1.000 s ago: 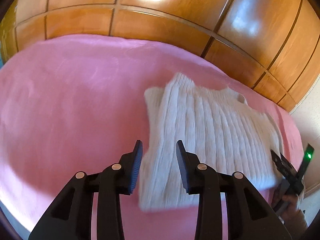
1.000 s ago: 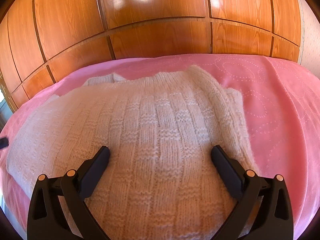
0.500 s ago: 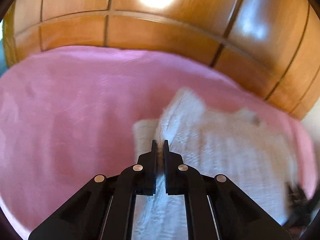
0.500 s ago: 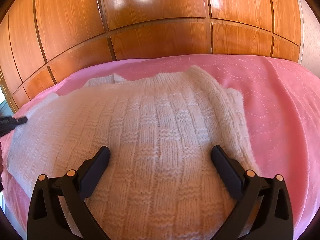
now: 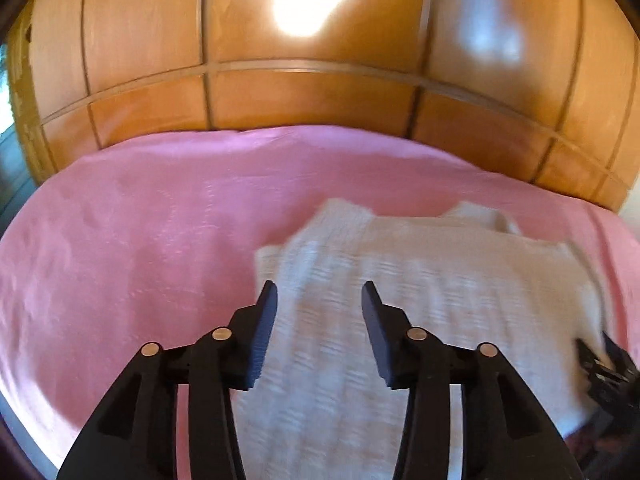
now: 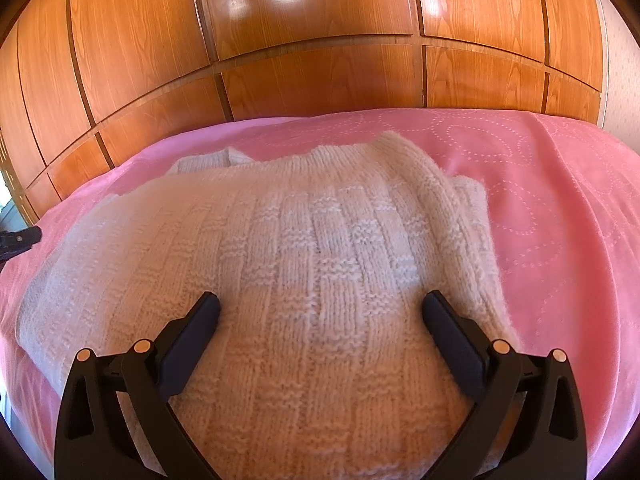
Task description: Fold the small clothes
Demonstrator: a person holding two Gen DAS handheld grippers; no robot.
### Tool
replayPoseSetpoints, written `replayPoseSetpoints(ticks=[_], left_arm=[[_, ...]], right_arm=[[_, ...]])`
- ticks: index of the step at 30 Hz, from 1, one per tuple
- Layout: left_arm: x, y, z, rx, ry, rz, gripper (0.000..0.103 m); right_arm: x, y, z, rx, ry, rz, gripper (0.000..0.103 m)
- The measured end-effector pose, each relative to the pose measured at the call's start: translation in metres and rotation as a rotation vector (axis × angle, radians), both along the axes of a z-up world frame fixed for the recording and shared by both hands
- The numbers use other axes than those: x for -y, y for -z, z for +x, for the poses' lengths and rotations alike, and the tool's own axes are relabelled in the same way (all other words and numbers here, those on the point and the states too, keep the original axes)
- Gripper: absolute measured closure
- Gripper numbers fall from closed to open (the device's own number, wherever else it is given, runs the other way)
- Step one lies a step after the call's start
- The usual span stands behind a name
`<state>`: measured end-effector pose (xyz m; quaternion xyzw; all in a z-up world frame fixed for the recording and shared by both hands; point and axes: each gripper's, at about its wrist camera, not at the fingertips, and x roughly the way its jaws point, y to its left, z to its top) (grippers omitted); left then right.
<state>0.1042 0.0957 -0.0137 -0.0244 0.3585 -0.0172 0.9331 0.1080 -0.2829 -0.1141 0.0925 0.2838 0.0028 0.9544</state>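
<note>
The white knitted sweater (image 6: 320, 264) lies spread flat on the pink bedspread (image 6: 560, 200), filling the centre and lower half of the right wrist view, its folded edge running down the right side of the garment and a bit of collar peeking out at the upper left. In the left wrist view, blurred, the same sweater (image 5: 420, 280) sits in the lower right of the frame, with open pink bedspread (image 5: 120, 240) stretching across the left. The left gripper (image 5: 318, 300) has its jaws partway apart, having just been opening; the sweater's left edge shows behind the gap, but nothing is pinched between the pads. The right gripper (image 6: 320, 308) hovers wide open over the middle of the sweater, both fingers apart above the knit and holding nothing. A dark piece of the right gripper (image 5: 608, 364) shows at the lower right edge of the left wrist view, and a black tip of the left gripper (image 6: 20, 238) pokes in at the left edge of the right wrist view. Glossy wooden wardrobe panels (image 6: 320, 40) fill the upper part of both frames behind the bed.
</note>
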Motion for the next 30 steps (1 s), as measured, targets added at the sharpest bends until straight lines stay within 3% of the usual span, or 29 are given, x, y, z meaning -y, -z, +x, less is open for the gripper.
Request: replayPoseSetpoints(ticks=[9,20,26,30], left_arm=[[0.037,-0.006,-0.037,0.006,0.085,0.008,0.055],[0.063,0.001,-0.049,-0.021,0.134,0.028,0.055],[0.075,0.004,-0.051,-0.029,0.157,0.043,0.055],[0.081,0.006,-0.049,-0.036,0.170,0.049,0.055]], right_arm=[[0.000,0.000,0.001,0.002,-0.002,0.003,0.002],[-0.001,-0.002,-0.002,0.012,-0.001,0.022,0.002],[-0.004,-0.006,-0.001,-0.029,0.003,-0.010,0.002],[-0.005,-0.020,0.001,-0.050,0.004,-0.029,0.011]])
